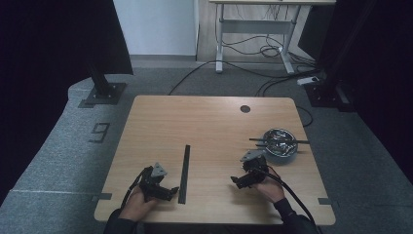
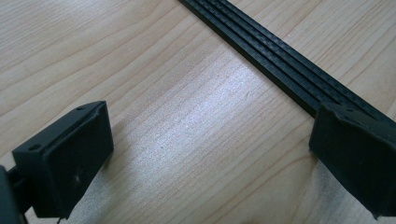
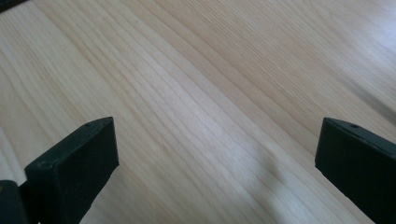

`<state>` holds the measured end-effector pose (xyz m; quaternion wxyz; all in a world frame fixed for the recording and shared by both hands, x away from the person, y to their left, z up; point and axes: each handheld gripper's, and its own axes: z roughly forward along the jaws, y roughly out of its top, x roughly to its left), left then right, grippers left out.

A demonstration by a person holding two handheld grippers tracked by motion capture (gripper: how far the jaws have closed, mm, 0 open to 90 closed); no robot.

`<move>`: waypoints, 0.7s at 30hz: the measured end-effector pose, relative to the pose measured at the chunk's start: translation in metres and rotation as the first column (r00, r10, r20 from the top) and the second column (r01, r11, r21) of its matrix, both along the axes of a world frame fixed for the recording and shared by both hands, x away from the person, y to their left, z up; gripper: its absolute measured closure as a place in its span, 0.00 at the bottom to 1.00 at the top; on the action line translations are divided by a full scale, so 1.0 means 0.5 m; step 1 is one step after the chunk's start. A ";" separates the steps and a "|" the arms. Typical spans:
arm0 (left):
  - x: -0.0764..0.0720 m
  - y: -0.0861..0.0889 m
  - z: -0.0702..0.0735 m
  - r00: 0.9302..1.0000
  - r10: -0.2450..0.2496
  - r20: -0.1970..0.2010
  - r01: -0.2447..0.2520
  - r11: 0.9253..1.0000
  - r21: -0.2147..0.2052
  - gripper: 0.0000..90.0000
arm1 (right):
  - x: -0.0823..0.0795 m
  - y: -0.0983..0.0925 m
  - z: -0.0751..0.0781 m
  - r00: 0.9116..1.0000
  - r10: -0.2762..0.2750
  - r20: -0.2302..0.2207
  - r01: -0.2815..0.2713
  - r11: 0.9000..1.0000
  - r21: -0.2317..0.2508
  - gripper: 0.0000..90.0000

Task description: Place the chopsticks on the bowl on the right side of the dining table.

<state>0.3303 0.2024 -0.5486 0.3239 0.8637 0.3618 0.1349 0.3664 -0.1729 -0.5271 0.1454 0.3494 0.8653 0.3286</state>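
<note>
**Black strip untouched, both grippers empty**

Black strip (image 1: 184,173) is your landmark: it lies flat on the table (image 1: 209,122), running away from you, slightly left of the middle. Judging from how things lie, the work has hardly begun. Nothing is lifted, nothing is gripped, and the strip rests on the wood with no tool closed on it.

Your left gripper (image 1: 165,191) sits just left of the strip's near end, low over the table. In the left gripper view its jaws stand wide apart with bare wood between them, and the strip (image 2: 280,70) runs diagonally to one jaw, which lies over or against its edge; you cannot tell from these pictures whether they truly touch. It holds nothing.

Your right gripper (image 1: 238,181) is well to the right of the strip, also near your edge of the table. In the right gripper view its jaws are spread wide, with plain table (image 3: 196,93) between them. It holds nothing and touches nothing that you can see.

Farther right of the strip, beyond the right gripper, stands a foil-lined bowl (image 1: 279,142) with two thin dark sticks (image 1: 280,141) laid across its rim.

What is left, by this reading: bring the left jaws squarely around the strip, close, and lift. Everything after that remains to be done.
</note>
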 end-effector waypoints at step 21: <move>0.000 0.000 0.000 1.000 0.000 0.000 0.000 1.000 0.001 0.00 | 0.010 0.020 -0.061 0.999 0.037 0.027 -0.039 0.997 0.065 0.00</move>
